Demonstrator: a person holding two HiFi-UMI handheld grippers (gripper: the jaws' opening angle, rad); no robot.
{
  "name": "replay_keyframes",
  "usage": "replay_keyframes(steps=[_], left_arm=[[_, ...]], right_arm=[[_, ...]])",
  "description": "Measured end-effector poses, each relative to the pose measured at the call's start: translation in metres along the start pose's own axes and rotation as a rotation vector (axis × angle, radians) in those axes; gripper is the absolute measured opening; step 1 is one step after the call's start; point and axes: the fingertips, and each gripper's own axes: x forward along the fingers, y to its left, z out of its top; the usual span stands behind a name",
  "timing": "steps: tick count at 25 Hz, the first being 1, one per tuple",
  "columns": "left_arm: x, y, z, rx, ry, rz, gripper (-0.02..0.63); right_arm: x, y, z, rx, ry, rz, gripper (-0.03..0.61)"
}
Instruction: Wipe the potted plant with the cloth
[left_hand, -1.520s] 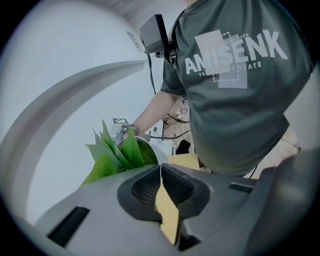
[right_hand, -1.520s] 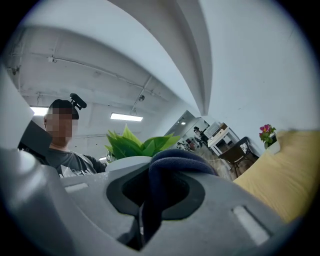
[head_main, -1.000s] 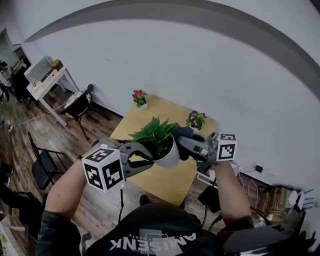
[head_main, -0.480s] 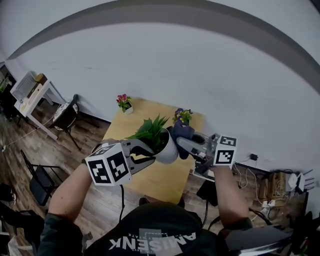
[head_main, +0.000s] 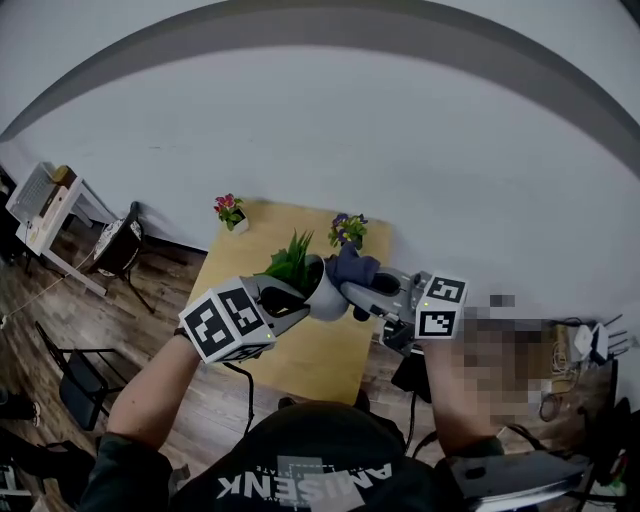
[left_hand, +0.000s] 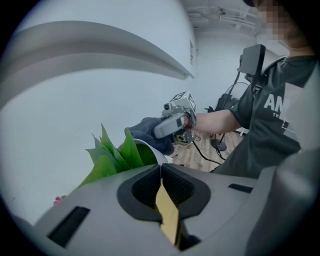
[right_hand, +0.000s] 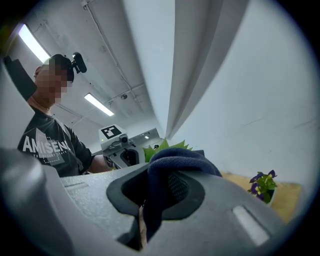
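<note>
The potted plant (head_main: 293, 263) has green leaves in a white pot (head_main: 326, 300) and hangs above the yellow table (head_main: 300, 352). My left gripper (head_main: 303, 297) is shut on the pot's near rim; in the left gripper view its jaws (left_hand: 161, 167) meet right below the leaves (left_hand: 116, 156). My right gripper (head_main: 352, 286) is shut on a dark blue cloth (head_main: 350, 267) that lies against the pot's right rim. The cloth (right_hand: 176, 161) bulges out of the right gripper's jaws (right_hand: 154, 189), with the leaves (right_hand: 165, 146) just behind it.
A small pink-flower pot (head_main: 229, 211) and a purple-flower pot (head_main: 346, 229) stand at the table's far edge by the white wall. A white desk (head_main: 42, 205) and dark chairs (head_main: 118, 246) stand at the left. Cables (head_main: 590, 345) lie on the floor at the right.
The left gripper has rolled, and the pot has tilted with it. Both grippers and the pot have drifted slightly left in the view. The cloth has slid up onto the pot's rim.
</note>
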Motion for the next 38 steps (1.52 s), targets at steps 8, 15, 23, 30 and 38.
replay_keyframes(steps=[8,15,23,30,38], left_arm=[[0.013,0.018,0.001,-0.179,-0.039,0.037,0.012],[0.013,0.033,0.004,-0.254,-0.067,0.068,0.012],[0.011,0.044,0.004,-0.345,-0.112,0.090,0.009],[0.003,0.049,0.000,-0.400,-0.152,0.105,0.008],[-0.004,0.050,-0.001,-0.461,-0.198,0.113,0.006]], right_arm=[[0.006,0.006,-0.018,-0.054,0.054,-0.049,0.046],[0.015,0.010,-0.031,-0.088,0.106,-0.074,0.046],[0.029,0.015,-0.053,-0.124,0.175,-0.093,0.045],[0.042,0.018,-0.070,-0.170,0.246,-0.094,0.045],[0.047,0.022,-0.079,-0.175,0.278,-0.070,0.046]])
